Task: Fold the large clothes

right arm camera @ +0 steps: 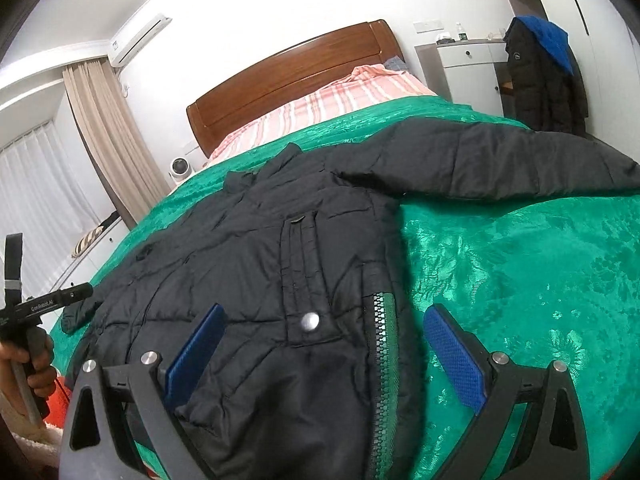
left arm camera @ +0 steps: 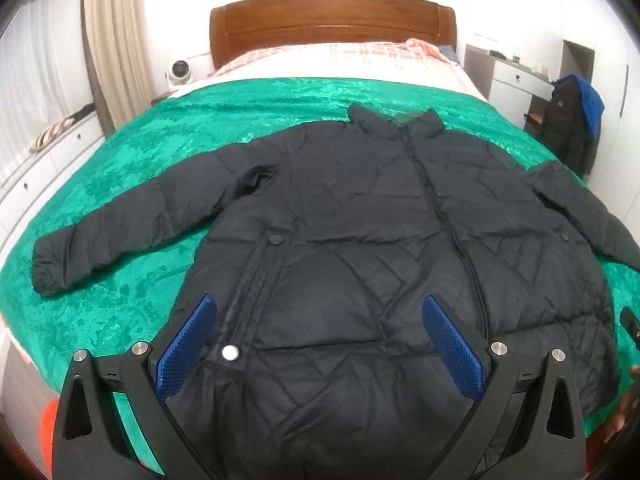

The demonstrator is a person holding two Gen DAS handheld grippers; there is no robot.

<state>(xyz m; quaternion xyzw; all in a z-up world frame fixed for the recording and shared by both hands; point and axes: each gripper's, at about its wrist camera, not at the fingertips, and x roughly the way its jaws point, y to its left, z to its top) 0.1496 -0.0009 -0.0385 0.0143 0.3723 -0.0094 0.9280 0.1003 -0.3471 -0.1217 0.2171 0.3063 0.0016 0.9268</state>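
— What was on the bed [left arm camera: 120, 168] when you looked in?

— A green velvety blanket [right arm camera: 520, 272] over most of it, and on that a big black puffer jacket [left arm camera: 360, 220], spread flat, front up, collar toward the wooden headboard [left arm camera: 332, 20]. Both sleeves lay out to the sides: the left sleeve [left arm camera: 120, 232] ran toward the window edge, the right sleeve [right arm camera: 500, 156] toward the wardrobe side.

— Had the folding started?

— I'd say not. Nothing was turned over; it looked like the very start, jacket laid out and ready.

— And the two tongs?

— The left gripper [left arm camera: 320, 340] hung over the hem near the left pocket snap [left arm camera: 230, 353], blue pads wide apart, gripping nothing. The right gripper [right arm camera: 324, 344] was also spread, straddling the jacket's right edge by the side zipper [right arm camera: 384, 360], one pad over cloth, the other over blanket.

— So what next?

— My guess: pinch that edge or a sleeve and bring it across the body. The padding is slippery and thick, so a deep bite would be needed
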